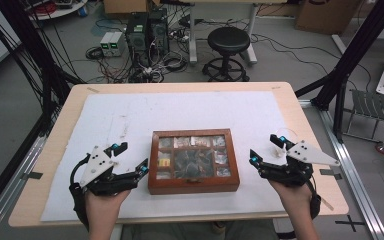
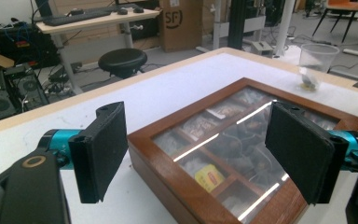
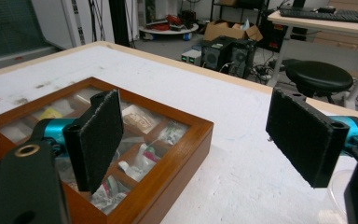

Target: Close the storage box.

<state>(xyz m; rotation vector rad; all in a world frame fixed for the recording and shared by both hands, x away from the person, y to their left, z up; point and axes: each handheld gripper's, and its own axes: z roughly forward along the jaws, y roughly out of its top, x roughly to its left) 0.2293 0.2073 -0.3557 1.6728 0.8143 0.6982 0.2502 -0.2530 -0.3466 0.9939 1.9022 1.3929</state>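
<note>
So the left gripper (image 1: pixel 128 159) sits just off the left side of the shallow brown wooden box with a glass lid (image 1: pixel 194 160), jaws wide apart and empty. The box lies mid-desk toward the near edge, long axis running left-right. The right gripper (image 1: pixel 265 150) mirrors it off the right side, jaws apart too. Both look equally close.
</note>
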